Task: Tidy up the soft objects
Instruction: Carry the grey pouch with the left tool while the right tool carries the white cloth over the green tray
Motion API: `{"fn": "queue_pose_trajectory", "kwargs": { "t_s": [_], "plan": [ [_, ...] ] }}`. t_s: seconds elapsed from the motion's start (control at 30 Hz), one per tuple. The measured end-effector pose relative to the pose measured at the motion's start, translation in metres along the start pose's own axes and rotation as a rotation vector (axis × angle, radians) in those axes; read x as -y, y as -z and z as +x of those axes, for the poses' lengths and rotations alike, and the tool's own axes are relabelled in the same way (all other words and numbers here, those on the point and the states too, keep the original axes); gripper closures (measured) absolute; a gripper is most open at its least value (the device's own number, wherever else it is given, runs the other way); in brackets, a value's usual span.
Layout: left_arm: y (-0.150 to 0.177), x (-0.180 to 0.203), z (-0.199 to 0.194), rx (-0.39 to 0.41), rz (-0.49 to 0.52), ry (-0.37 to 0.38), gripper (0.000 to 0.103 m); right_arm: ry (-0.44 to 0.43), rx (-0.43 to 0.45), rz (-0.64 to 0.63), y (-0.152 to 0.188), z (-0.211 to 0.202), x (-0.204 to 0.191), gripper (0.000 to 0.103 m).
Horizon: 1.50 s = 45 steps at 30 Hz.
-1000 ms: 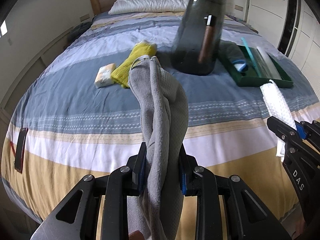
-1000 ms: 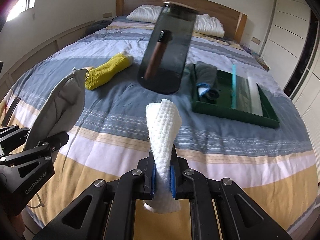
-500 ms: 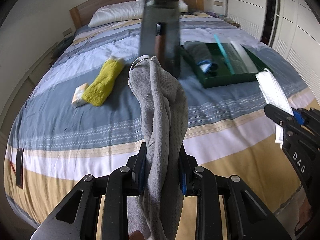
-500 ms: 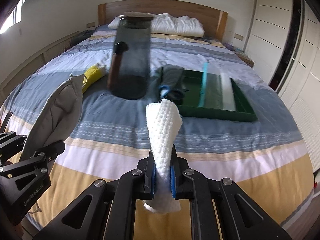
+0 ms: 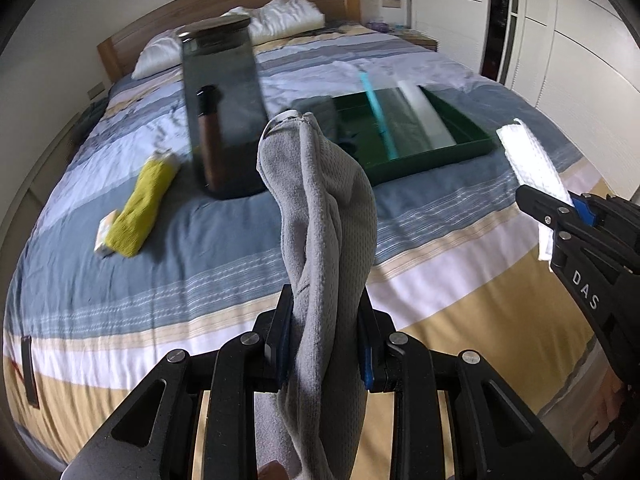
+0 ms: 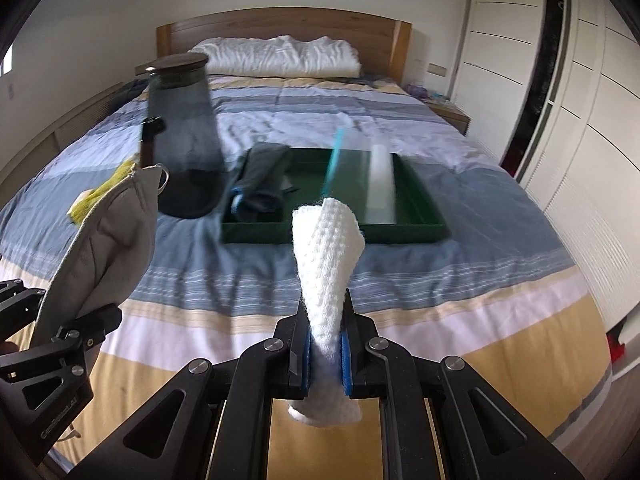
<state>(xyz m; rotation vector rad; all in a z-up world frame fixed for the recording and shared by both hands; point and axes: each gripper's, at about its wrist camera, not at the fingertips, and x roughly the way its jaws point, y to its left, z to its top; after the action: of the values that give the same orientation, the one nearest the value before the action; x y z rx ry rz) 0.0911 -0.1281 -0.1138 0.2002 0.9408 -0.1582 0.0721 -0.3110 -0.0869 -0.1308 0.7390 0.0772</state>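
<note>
My left gripper (image 5: 324, 340) is shut on a grey cloth (image 5: 324, 216) that stands up from the jaws; it also shows in the right wrist view (image 6: 104, 248). My right gripper (image 6: 325, 356) is shut on a white waffle cloth (image 6: 326, 256), seen too in the left wrist view (image 5: 532, 160). Both are held above the foot of the striped bed (image 6: 400, 280). A green tray (image 6: 412, 232) lies ahead on the bed and holds a dark folded cloth (image 6: 260, 184). A yellow cloth (image 5: 140, 208) lies on the bed to the left.
A tall dark glass jar (image 5: 220, 120) stands left of the tray. A teal strip (image 6: 332, 160) and a white roll (image 6: 380, 180) lie in the tray. A small pale packet (image 5: 103, 236) touches the yellow cloth. White wardrobes (image 6: 560, 80) line the right side.
Both views have swung to the right, so the jar, the tray and the yellow cloth sit further left in frame. Both grippers still hold their cloths.
</note>
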Motion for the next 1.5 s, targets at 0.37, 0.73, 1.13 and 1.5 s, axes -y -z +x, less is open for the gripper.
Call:
{"fn": "queue_pose_trajectory", "kwargs": {
  "t_s": [0.37, 0.73, 1.13, 1.5],
  "plan": [
    [-0.034, 0.039, 0.013, 0.002, 0.008, 0.042, 0.08, 0.047, 0.004, 0.02, -0.021, 0.023, 0.042, 0.093],
    [-0.079, 0.057, 0.038, 0.021, -0.03, 0.063, 0.08, 0.066, 0.014, 0.009, -0.051, 0.067, 0.079, 0.093],
    [-0.122, 0.056, 0.083, 0.027, -0.082, 0.063, 0.08, 0.037, 0.048, -0.028, -0.1, 0.138, 0.118, 0.093],
    [-0.161, 0.067, 0.128, 0.035, -0.118, 0.058, 0.079, -0.036, 0.021, -0.086, -0.137, 0.218, 0.123, 0.093]
  ]
}}
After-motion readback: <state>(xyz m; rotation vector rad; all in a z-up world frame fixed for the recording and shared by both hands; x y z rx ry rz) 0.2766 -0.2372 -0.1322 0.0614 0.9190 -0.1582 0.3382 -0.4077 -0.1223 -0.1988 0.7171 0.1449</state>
